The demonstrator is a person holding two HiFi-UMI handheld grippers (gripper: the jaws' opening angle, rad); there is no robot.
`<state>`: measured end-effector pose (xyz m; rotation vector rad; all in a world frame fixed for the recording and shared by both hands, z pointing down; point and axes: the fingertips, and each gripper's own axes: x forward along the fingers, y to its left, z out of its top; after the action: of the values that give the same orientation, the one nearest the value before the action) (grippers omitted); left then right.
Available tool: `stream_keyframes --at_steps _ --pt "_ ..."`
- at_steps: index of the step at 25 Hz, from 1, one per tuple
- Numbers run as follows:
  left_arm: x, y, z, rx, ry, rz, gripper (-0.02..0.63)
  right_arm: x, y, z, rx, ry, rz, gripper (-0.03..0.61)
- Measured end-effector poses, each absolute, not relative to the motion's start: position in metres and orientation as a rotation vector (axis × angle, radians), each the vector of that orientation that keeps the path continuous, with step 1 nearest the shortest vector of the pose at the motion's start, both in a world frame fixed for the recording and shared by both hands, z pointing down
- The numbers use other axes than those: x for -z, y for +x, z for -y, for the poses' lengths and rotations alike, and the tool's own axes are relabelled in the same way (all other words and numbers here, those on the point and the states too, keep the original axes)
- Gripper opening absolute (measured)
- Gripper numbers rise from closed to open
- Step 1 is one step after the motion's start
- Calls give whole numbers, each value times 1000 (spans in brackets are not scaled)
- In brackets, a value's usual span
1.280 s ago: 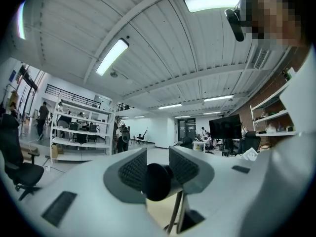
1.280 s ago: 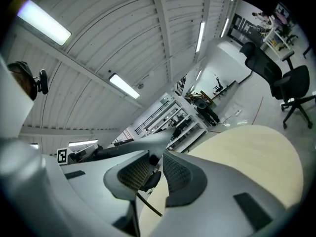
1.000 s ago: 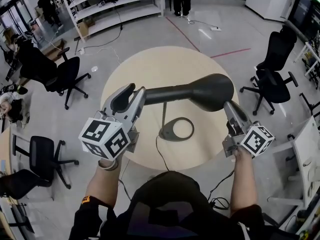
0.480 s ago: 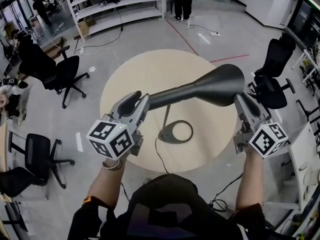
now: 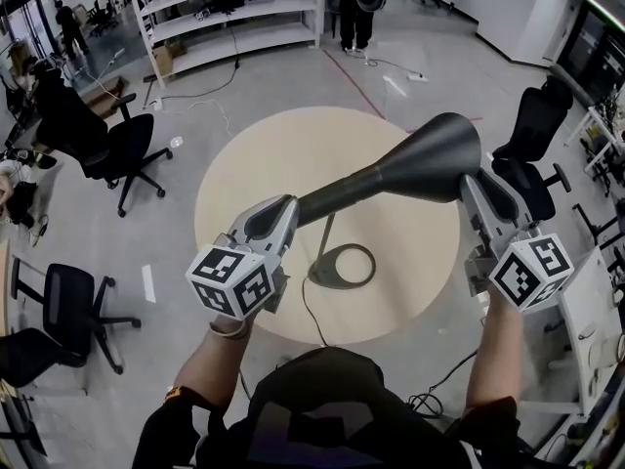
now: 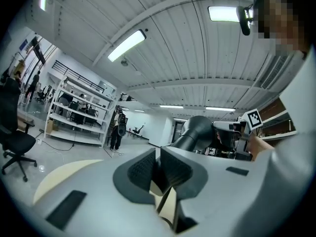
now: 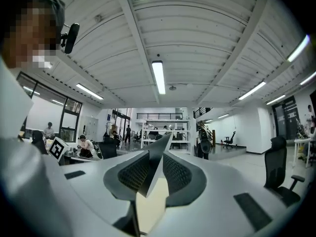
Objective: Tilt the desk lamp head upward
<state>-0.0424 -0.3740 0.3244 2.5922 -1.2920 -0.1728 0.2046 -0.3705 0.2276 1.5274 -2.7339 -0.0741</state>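
Observation:
A dark grey desk lamp stands on a round beige table (image 5: 244, 184), its ring base (image 5: 342, 265) near the front edge. Its cone head (image 5: 439, 159) points up and to the right at the end of the long neck (image 5: 342, 195). My left gripper (image 5: 278, 213) is at the neck's near end, and its jaws are closing on the neck. In the left gripper view the pads (image 6: 143, 169) stand close together, with the lamp head (image 6: 197, 130) beyond them. My right gripper (image 5: 483, 189) is shut on the head's rim (image 7: 155, 167), which shows as a thin wedge between its pads.
The lamp's cable (image 5: 308, 306) runs off the table's front edge. Office chairs stand at the left (image 5: 127, 149), lower left (image 5: 68, 311) and right (image 5: 532, 130). White shelving (image 5: 225, 8) lines the back. A person stands far behind the table.
The lamp head has swung up and to the right with the right gripper on its rim. The left gripper's jaws have narrowed from wide onto the neck.

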Motion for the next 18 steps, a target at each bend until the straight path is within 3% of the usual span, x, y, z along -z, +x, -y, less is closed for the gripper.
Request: stream_keyframes --at_steps 18 --pt "-344 -34 371 208 2565 1258 50 -174 160 353 455 1443 2598 95"
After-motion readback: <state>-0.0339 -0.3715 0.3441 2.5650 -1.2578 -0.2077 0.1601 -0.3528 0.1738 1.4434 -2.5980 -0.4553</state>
